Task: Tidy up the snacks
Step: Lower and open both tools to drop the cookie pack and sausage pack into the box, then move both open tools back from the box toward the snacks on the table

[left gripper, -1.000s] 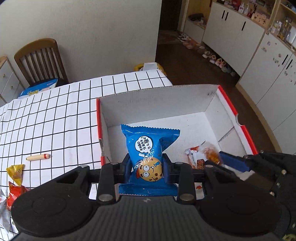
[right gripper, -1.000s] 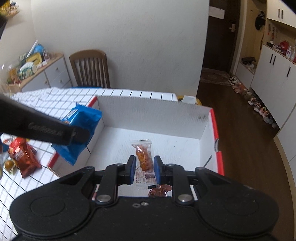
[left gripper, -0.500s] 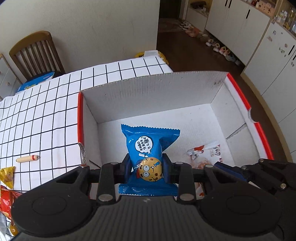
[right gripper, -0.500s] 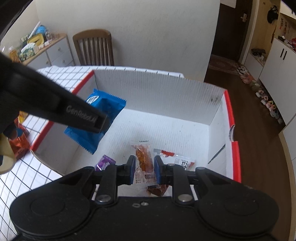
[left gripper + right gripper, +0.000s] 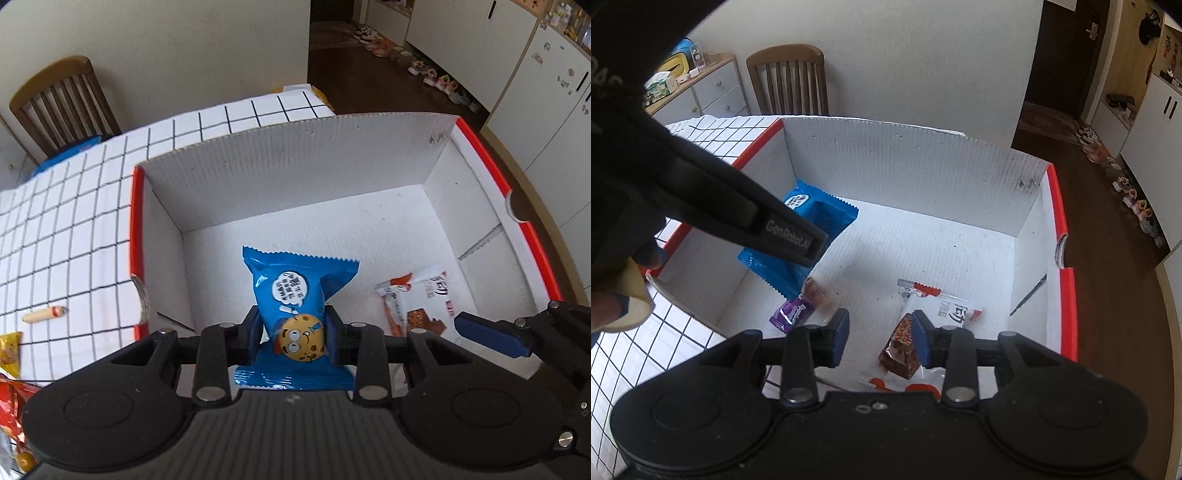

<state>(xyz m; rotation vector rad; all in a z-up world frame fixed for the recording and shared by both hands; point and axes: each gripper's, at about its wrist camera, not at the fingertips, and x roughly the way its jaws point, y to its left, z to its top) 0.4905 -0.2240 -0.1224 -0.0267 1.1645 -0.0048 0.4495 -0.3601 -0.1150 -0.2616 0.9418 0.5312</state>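
Observation:
My left gripper (image 5: 291, 336) is shut on a blue cookie packet (image 5: 295, 295) and holds it over the white cardboard box (image 5: 295, 162) with red rims. The packet also shows in the right wrist view (image 5: 816, 221), held above the box floor. My right gripper (image 5: 879, 339) is open and empty over the box. A clear-and-white snack packet with a brown bar (image 5: 923, 321) lies on the box floor under it. A small purple candy (image 5: 792, 314) and a small clear packet (image 5: 818, 291) lie beside it.
The box stands on a table with a black-grid white cloth (image 5: 74, 229). A sausage stick (image 5: 42, 314) and red and yellow snack bags (image 5: 9, 354) lie at the left. A wooden chair (image 5: 62, 103) stands behind the table.
My right gripper has opened and let go of the clear orange snack packet, which now lies in the box. Both grippers have moved further over and down into the box.

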